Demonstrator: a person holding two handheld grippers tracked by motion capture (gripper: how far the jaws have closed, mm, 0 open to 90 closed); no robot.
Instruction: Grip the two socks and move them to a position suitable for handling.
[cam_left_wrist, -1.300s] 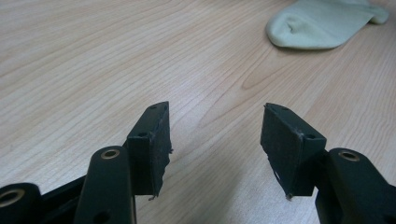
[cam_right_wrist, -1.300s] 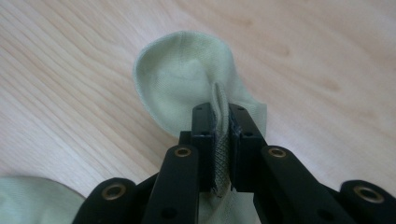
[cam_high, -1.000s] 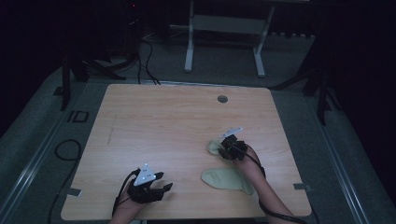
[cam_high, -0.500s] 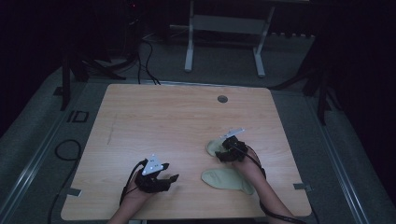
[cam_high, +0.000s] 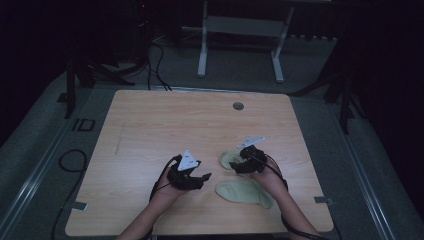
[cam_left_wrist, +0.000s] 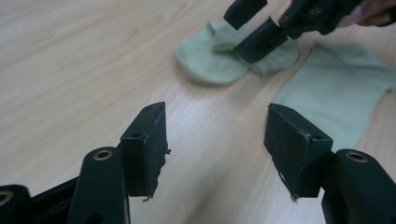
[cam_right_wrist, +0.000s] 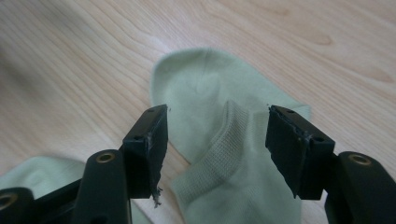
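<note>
The right gripper (cam_high: 239, 161) stands with its jaws apart, and they have just been opening: in the right gripper view the folded, ribbed cuff of the farther sock (cam_right_wrist: 224, 154) lies between the two black pads, with a clear gap to each pad, so the sock is let go and rests on the desk (cam_high: 150, 130). This pale green sock is doubled over on itself, its rounded toe end pointing away from the gripper. The right hand (cam_high: 267, 175) comes in from the lower edge of the high view, forearm angled up and inward, the gripper's nose tipped down over the sock.

The left gripper (cam_high: 200, 179) is also parted, about as wide, with nothing between its pads; the left gripper view (cam_left_wrist: 215, 144) shows bare wood grain in the gap. It sits low above the desk, just left of the socks and apart from them, pointing toward them. The left hand (cam_high: 172, 182) grips it from behind, wrist roughly level, cable looping off its back.

A second, nearer sock (cam_high: 245, 191) lies flat and unfolded close to the front edge, just below the right gripper, separate from the folded one. In the left gripper view it shows at the right (cam_left_wrist: 336, 98), with the right gripper's jaws hanging over the folded sock (cam_left_wrist: 210, 60) beyond.
</note>
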